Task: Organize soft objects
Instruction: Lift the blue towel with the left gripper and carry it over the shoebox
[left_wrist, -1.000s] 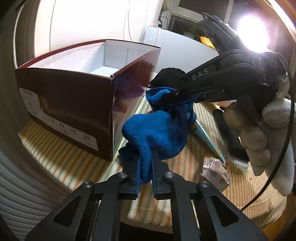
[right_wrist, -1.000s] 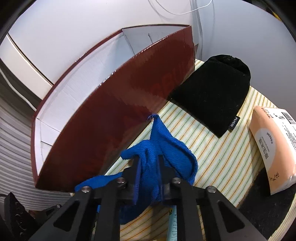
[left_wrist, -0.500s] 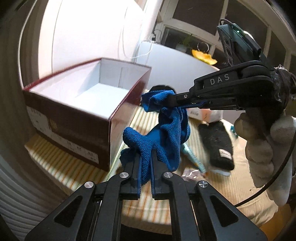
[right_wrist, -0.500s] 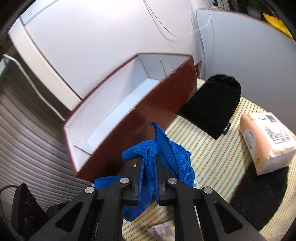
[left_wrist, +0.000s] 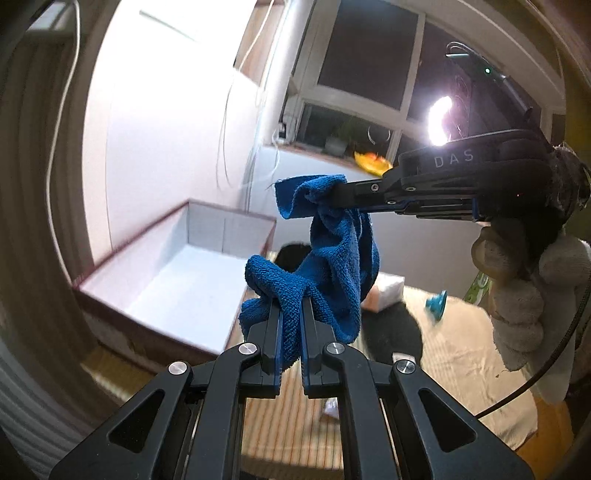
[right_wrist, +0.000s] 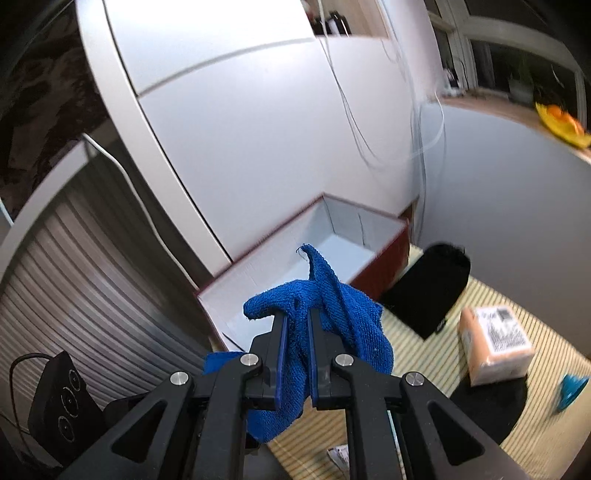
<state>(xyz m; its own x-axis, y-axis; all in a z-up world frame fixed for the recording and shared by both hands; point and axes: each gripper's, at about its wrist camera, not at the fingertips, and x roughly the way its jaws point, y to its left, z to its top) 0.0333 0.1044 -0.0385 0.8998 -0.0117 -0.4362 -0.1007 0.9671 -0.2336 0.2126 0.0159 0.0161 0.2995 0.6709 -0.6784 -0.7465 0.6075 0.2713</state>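
Note:
A blue terry cloth (left_wrist: 332, 258) hangs in the air between both grippers. My left gripper (left_wrist: 290, 306) is shut on its lower fold. My right gripper (left_wrist: 341, 194) comes in from the right and is shut on its upper corner; in the right wrist view (right_wrist: 295, 317) the cloth (right_wrist: 354, 317) bunches around its fingers. Below and to the left stands an open dark-red box (left_wrist: 177, 280) with a white inside, also in the right wrist view (right_wrist: 332, 236). The cloth is above the box's near right edge.
On the striped mat (right_wrist: 424, 365) lie a black pouch (right_wrist: 428, 288), a wrapped peach-coloured pack (right_wrist: 495, 339) and a small blue object (right_wrist: 572, 387). A white wall with hanging cords stands behind the box. A black device (right_wrist: 59, 402) sits at lower left.
Both grippers have lifted the blue cloth well above the mat and box. The box now sits lower and farther in both views.

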